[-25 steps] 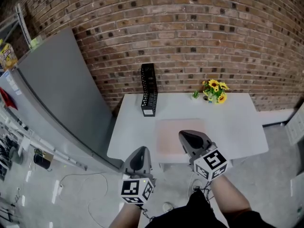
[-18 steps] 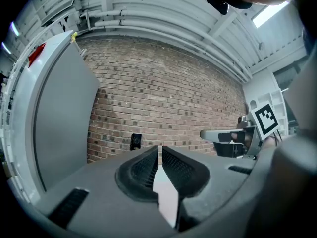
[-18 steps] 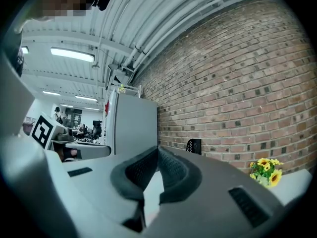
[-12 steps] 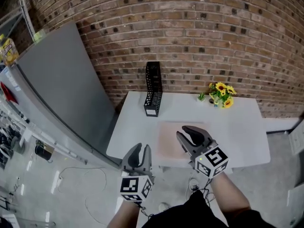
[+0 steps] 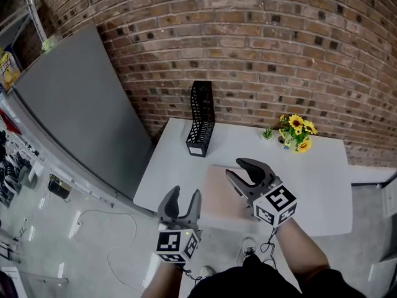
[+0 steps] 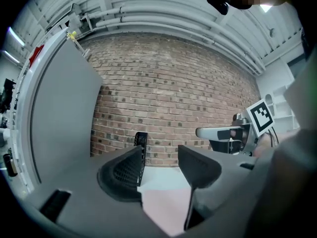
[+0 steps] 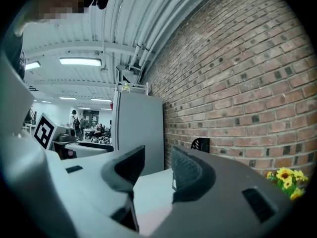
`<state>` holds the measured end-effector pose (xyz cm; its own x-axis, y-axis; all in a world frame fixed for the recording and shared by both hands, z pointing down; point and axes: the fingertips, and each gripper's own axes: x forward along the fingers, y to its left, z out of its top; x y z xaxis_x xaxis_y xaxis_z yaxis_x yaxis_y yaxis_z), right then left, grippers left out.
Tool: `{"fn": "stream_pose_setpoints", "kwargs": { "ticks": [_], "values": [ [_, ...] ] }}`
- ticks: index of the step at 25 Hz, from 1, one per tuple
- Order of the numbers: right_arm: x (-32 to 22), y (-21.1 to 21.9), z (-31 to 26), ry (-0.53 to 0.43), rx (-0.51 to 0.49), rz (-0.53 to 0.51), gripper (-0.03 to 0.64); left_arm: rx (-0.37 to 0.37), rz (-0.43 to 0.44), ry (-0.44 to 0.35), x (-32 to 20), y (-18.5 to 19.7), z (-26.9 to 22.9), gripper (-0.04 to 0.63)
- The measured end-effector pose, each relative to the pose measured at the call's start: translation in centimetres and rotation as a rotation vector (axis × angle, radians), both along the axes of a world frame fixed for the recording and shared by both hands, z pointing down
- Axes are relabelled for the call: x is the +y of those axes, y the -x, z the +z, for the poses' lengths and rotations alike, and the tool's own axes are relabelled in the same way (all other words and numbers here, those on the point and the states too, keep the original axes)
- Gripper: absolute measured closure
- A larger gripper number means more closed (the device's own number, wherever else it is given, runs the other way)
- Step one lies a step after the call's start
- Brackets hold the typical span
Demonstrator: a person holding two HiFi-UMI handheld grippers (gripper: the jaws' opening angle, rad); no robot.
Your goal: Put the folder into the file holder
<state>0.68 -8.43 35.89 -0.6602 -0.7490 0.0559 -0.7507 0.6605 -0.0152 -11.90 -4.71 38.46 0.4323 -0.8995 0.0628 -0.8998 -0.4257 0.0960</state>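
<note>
Behind everything, a red brick wall [image 5: 248, 36] filled the back, with a tall flat grey panel [image 5: 80, 104] standing at its left end. White rectangular table [image 5: 316, 166] sat against that wall. Pale pink flat folder [image 5: 217, 194] lay flat on the table's near half, close to the front edge and not in the holder. Black mesh upright file holder [image 5: 201, 120] stood at the table's back-left corner, well apart from the folder.

Left gripper [image 5: 181, 197] hung just off the table's front-left edge, pointed level toward the folder. Its jaws had just been opening and stood wide apart. Nothing sat between the pads; the folder only showed on the table beyond them.

Right gripper [image 5: 233, 167] sat over the folder's right side in the head view. Its jaws had also just been opening, were apart, and gripped nothing.

Small bunch of yellow sunflowers [image 5: 296, 132] stood at the table's back-right, near the wall.
</note>
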Motion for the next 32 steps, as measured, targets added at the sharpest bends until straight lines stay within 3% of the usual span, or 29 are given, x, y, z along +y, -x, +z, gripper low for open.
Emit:
{"fn": "stream_pose_setpoints", "kwargs": {
  "ticks": [16,32],
  "values": [
    [-6.5,-2.0,2.5,0.053,0.026,-0.194,0.414,0.015,-0.188,0.065,-3.5,-2.1,2.2,0.357],
    [-7.3,-1.3,5.4,0.129,0.044,-0.385,0.396,0.134,-0.414,0.225,-0.5,-1.4,8.0,0.353]
  ]
}}
